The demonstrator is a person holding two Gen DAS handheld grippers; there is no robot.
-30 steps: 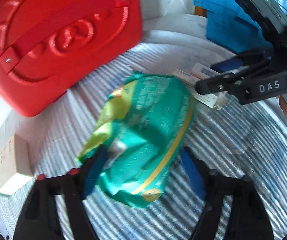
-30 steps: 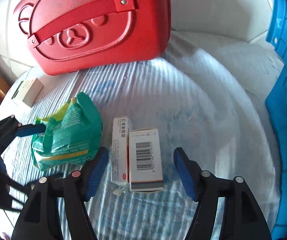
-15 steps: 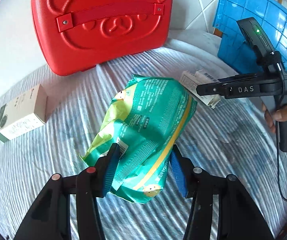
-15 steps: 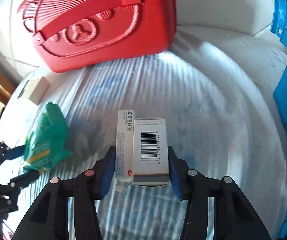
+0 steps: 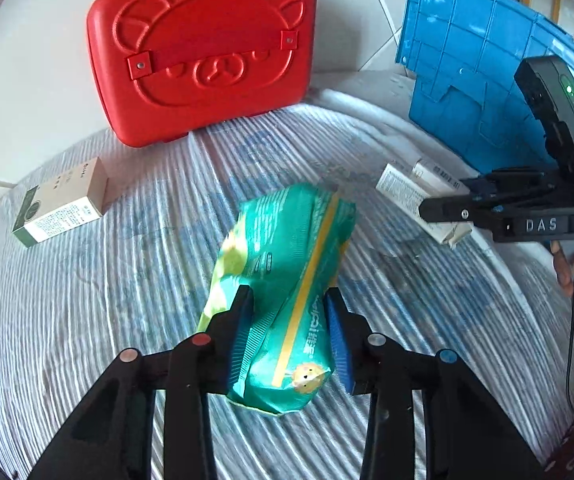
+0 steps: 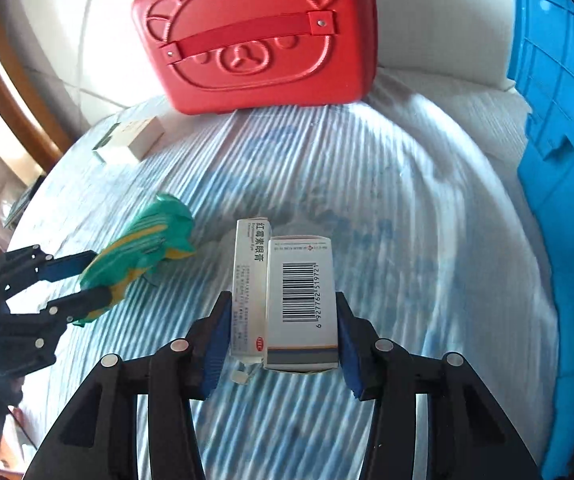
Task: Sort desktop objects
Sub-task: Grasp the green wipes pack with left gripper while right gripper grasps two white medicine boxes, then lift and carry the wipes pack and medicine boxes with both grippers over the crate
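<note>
A crumpled green-and-yellow plastic packet (image 5: 283, 288) sits squeezed between the closing jaws of the left tool (image 5: 290, 340), above the middle of the striped desk (image 5: 87, 300). The right tool (image 6: 283, 344) pinches two white cardboard medicine boxes (image 6: 287, 292) side by side, toward the blue plastic crate (image 6: 559, 160) at the desk's right edge.

Your blue crate (image 6: 559, 184) runs off at three o'clock; the red case (image 5: 203, 52) loses its handle at twelve.

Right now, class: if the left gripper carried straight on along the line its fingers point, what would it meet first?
The left gripper, its fingers closing on the green packet, points down at the striped cloth. It would probably meet that cloth first, well short of the red bear case, though depth is unclear.
</note>
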